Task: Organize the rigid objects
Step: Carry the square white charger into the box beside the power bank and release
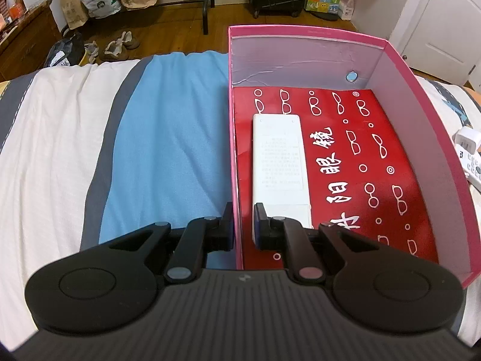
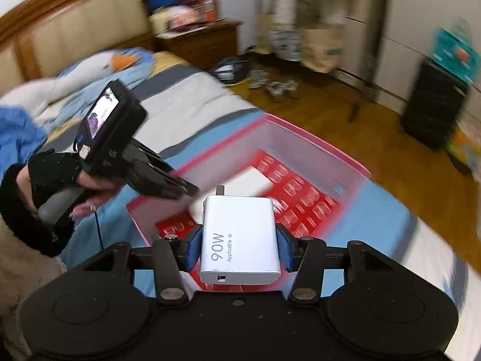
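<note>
Bedroom, wood floor; striped bedspread (image 1: 60,126) as work surface, blue cloth (image 1: 168,138) laid over it.

White 90W charger (image 2: 240,240) clamped across its width between the blue pads (image 2: 284,251) of the right gripper (image 2: 239,248), held in the air above the near end of the pink box (image 1: 433,126). Prongs pointing away, toward the box interior. White flat device (image 1: 278,156) already lying on the red printed liner (image 1: 375,162), along the left wall.

Left gripper (image 1: 243,225) narrowed onto the left wall of the box near its near corner, one finger outside, one inside: pinching the cardboard to steady it.

Risks, judged: smooth charger shell held only by its side faces, so slip possible under fast motion (right view heavily blurred). Release from height likely to land on the white device or bounce. Thin wall may buckle if the left pinch pulls.

Left view only: full box floor, free space right of the device, further white items (image 1: 469,153) outside the right wall. Right view only: the charger itself, the person's gloved hand (image 2: 57,177) on the left gripper's handle.
</note>
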Available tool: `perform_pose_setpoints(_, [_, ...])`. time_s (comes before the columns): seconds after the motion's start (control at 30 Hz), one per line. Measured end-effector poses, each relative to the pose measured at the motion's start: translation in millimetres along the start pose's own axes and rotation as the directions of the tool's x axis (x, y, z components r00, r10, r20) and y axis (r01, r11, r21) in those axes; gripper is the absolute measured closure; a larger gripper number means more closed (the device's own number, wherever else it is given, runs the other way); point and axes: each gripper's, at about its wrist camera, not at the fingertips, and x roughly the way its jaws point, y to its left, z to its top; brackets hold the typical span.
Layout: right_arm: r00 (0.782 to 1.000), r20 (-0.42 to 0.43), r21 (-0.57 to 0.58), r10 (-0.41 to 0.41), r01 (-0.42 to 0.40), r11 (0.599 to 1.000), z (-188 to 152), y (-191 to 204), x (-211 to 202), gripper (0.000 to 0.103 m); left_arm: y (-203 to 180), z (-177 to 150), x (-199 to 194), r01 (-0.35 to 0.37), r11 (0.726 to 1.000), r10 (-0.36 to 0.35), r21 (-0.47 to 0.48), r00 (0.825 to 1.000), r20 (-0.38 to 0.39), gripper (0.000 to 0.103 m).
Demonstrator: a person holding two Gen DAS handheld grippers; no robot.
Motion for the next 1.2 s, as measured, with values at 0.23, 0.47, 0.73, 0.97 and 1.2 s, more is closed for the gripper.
perform_pose_setpoints(0.23, [0.991,-0.102,-0.061,0.083,-0.09,0.994,30,-6,105,0.048,0,-1,-1,0.003,1.0,-0.003,0.006,1.0,0.007,0.093])
perform_pose_setpoints(0.47, [0.974,-0.198,-0.124,0.108,-0.135,0.983,34,6,157,0.048,7,1,2,0.033,0.999,-0.033,0.0,0.999,-0.018,0.095])
perform_pose_setpoints(0.73, [0.969,-0.224,-0.141,0.103,-0.137,0.98,33,3,162,0.048,2,1,9,0.02,1.0,-0.019,0.024,0.999,-0.045,0.093])
perform_pose_setpoints(0.97, [0.974,-0.207,-0.135,0.096,-0.125,0.983,40,4,144,0.047,2,1,8,0.022,0.999,-0.021,0.028,0.999,-0.048,0.092])
perform_pose_setpoints(1.2, [0.994,-0.102,0.012,0.035,-0.034,0.999,22,-19,72,0.046,3,3,9,0.023,1.0,-0.021,0.022,0.998,-0.052,0.092])
